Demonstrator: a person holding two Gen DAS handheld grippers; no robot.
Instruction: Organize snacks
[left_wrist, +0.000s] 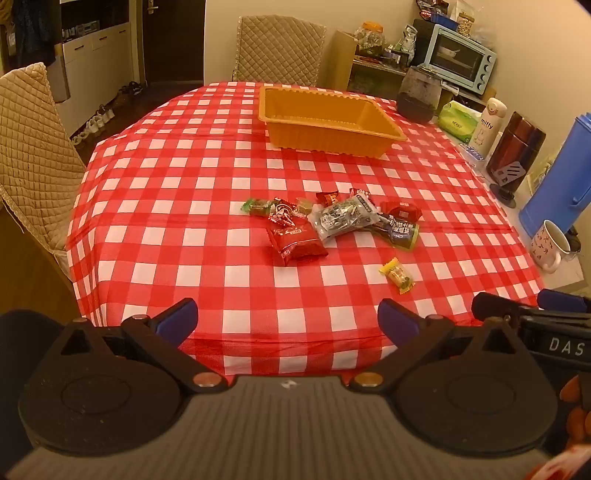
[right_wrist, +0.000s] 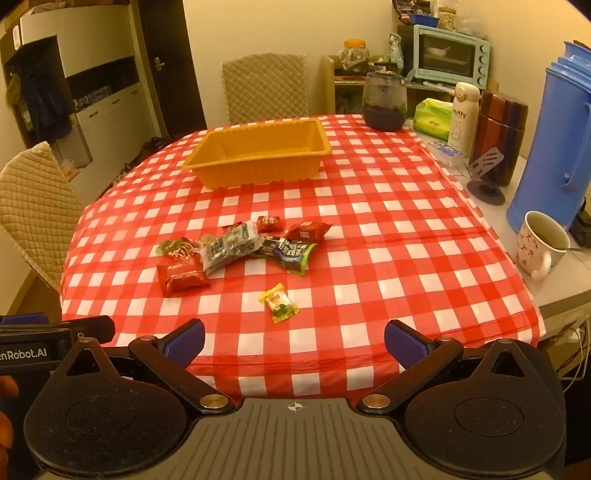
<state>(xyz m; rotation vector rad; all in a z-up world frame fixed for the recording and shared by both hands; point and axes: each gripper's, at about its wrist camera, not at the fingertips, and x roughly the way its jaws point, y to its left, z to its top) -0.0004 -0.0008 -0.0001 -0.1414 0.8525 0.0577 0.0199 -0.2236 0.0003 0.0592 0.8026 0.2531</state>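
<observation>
On the checkered counter (left_wrist: 221, 155) the snack packets (left_wrist: 332, 221) lie heaped short of the empty orange tray (left_wrist: 325, 122), untouched, so with left gripper (left_wrist: 288, 319) and right gripper (right_wrist: 294, 341) both spread and holding nothing, the next move likely calls for reaching the yellow candy (right_wrist: 279, 302).

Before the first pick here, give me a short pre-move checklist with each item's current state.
1. Left hand-held gripper open and empty: ok.
2. Right hand-held gripper open and empty: ok.
3. Orange tray upright, nothing inside: ok.
4. Yellow candy lies apart from the snack pile, nearest the grippers: ok.
5. Pile items separated for single picks: not ok, wrappers overlap.
6. Mug clear of the snacks, off the checkered tablecloth: ok.
</observation>
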